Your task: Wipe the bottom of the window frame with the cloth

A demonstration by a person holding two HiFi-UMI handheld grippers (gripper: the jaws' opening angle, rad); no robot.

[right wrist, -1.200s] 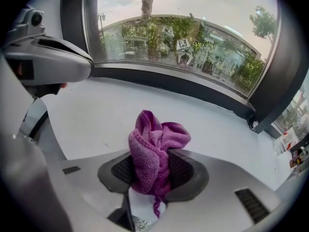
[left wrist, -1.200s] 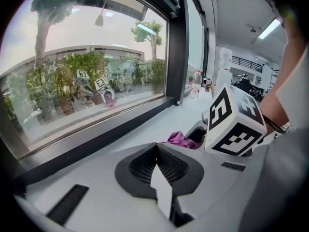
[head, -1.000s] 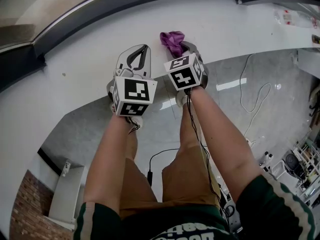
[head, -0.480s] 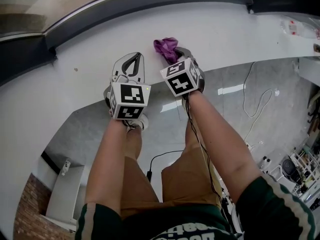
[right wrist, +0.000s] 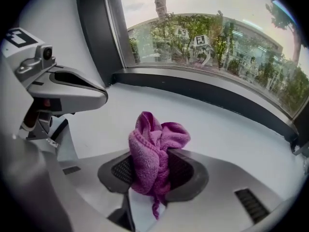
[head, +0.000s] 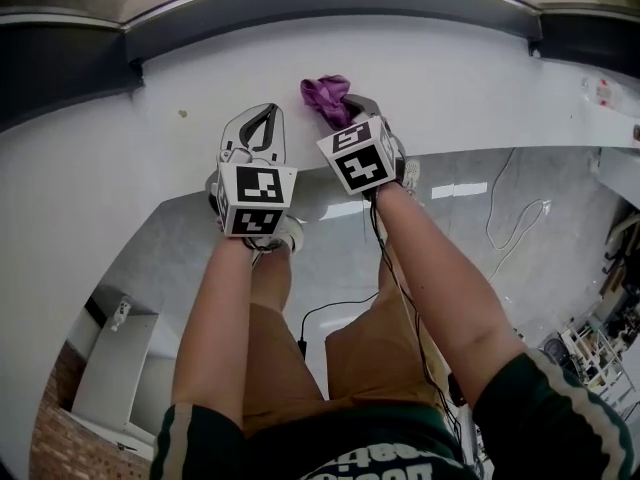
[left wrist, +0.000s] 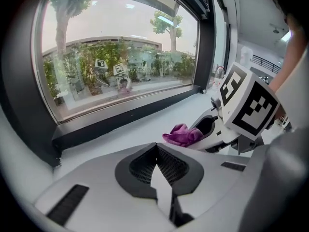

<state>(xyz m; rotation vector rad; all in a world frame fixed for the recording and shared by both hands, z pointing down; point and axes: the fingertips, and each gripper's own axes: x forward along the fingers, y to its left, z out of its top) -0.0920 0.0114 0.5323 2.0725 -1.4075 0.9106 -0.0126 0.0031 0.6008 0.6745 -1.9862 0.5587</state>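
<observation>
A crumpled purple cloth [head: 325, 96] [right wrist: 153, 151] [left wrist: 182, 134] is held just above the white sill [head: 460, 78], a short way in front of the dark bottom rail of the window frame [head: 330, 3] [right wrist: 212, 93] [left wrist: 125, 117]. My right gripper [head: 342, 108] [right wrist: 152, 170] is shut on the cloth, which bulges out past its jaws. My left gripper [head: 268, 110] [left wrist: 155, 151] hovers over the sill just to the left, with its jaws closed together and nothing between them. In the left gripper view, the right gripper [left wrist: 208, 128] reaches in from the right.
The sill runs left and right under the glass. A dark upright of the frame [head: 60, 78] stands at the left and a corner [head: 560, 28] at the right. A small speck [head: 182, 114] lies on the sill. Below are the grey floor, a white cable [head: 510, 208] and a white cabinet [head: 110, 358].
Both grippers and the cloth have slid a little to the left along the sill, away from the frame's right corner. The hold on the cloth is unchanged.
</observation>
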